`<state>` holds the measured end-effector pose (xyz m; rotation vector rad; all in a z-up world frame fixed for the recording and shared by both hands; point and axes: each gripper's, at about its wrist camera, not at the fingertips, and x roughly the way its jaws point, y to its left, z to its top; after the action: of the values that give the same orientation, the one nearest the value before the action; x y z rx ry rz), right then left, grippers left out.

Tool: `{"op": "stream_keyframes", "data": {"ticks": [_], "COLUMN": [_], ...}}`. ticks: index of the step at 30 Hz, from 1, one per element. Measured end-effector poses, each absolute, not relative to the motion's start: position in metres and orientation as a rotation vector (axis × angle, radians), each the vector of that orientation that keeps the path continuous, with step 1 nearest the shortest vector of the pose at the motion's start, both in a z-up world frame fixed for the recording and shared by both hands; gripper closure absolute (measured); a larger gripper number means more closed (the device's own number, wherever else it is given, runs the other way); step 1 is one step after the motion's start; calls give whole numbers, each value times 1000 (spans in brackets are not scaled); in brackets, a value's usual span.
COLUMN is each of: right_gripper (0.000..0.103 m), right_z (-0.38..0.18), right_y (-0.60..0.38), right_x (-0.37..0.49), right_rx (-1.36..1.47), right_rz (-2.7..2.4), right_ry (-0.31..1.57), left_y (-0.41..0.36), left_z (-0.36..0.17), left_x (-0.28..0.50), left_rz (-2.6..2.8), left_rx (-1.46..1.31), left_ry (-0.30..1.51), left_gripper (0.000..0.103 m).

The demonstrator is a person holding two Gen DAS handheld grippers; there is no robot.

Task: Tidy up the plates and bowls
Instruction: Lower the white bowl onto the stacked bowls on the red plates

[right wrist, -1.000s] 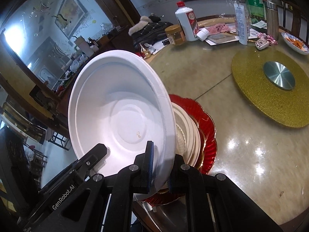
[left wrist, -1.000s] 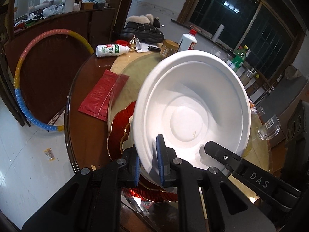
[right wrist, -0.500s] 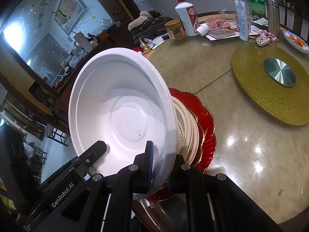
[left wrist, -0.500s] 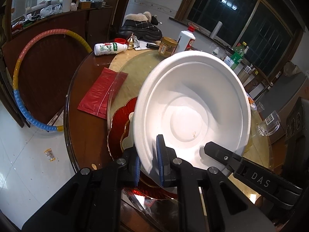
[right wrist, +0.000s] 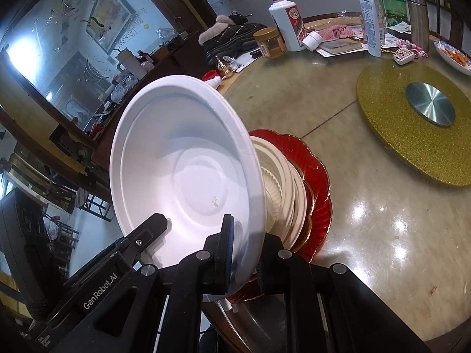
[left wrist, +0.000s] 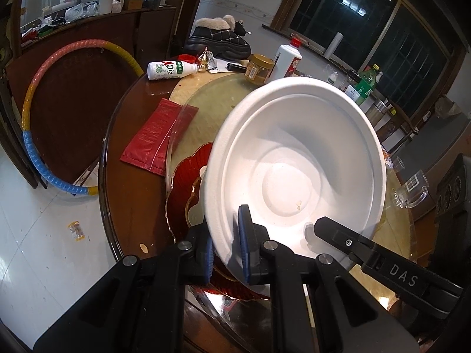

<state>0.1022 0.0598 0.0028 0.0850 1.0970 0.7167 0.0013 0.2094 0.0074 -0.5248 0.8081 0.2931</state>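
Observation:
A large white bowl (left wrist: 294, 164) is held tilted above a stack of plates. My left gripper (left wrist: 225, 250) is shut on its near rim. My right gripper (right wrist: 244, 253) is shut on the same bowl (right wrist: 182, 158) at the rim beside it. Each gripper shows in the other's view, reaching into the bowl. Under the bowl lies a red scalloped plate (right wrist: 318, 176) with cream plates (right wrist: 294, 182) stacked on it; the red plate (left wrist: 188, 170) also shows in the left wrist view. Most of the stack is hidden by the bowl.
A round table (right wrist: 368, 235) bears a gold turntable (right wrist: 412, 135), a white bottle (right wrist: 288, 26), a jar (right wrist: 269, 42), papers and a dish of food (right wrist: 453, 56). A red packet (left wrist: 156, 138) and a lying bottle (left wrist: 170, 69) sit at the far left. A hula hoop (left wrist: 38, 123) leans on a cabinet.
Both grippers and the bowl have risen a little above the plate stack. The grips have not changed.

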Motion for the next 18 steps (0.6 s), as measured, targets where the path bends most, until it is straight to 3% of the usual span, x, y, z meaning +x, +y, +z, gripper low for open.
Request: {"op": "stream_keyframes", "data": {"ticks": [11, 18], "right_gripper": [86, 73], "right_z": [4, 10], "right_y": [62, 58], "right_x": [104, 107], "right_rx": [96, 114], "right_rz": [711, 707], "right_ry": [1118, 1098], "left_y": [212, 213], "left_z": [9, 9], "left_x": [1, 5], "left_rz": [279, 291], "left_rx": [-538, -549], "left_ry": [816, 814], "left_gripper": [90, 90]}}
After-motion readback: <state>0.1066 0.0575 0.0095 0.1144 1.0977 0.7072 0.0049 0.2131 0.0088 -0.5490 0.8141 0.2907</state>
